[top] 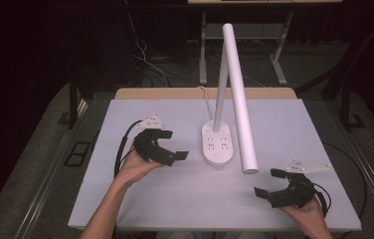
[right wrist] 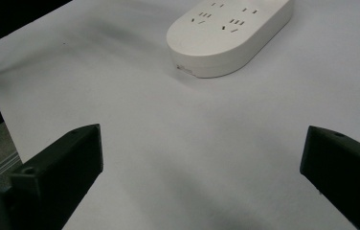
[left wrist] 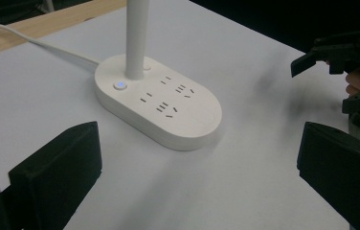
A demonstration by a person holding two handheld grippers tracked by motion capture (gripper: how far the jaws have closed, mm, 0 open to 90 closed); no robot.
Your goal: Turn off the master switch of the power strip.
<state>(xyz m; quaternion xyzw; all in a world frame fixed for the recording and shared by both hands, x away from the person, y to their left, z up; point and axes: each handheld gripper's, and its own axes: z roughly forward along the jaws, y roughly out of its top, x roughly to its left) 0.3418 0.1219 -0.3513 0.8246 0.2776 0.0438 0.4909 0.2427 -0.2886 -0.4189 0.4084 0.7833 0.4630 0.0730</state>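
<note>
A white desk lamp stands mid-table: an oval base (top: 218, 144) with outlets on top, an upright stem (top: 220, 92) and a long tube head (top: 238, 99) slanting toward me. The base (left wrist: 161, 103) has a small lit button (left wrist: 119, 86) beside the stem. My left gripper (top: 172, 145) is open, held just left of the base, its jaws wide apart with nothing between them. My right gripper (top: 268, 182) is open near the front right of the table, below the tube's end, and faces the base (right wrist: 228, 33). It also appears at the right edge of the left gripper view (left wrist: 345, 79).
The lamp's white cable (top: 204, 94) runs from the base to the table's far wooden edge (top: 205, 93). The white tabletop (top: 185, 199) has bare room in front. Dark floor, table legs and cables lie beyond the far edge.
</note>
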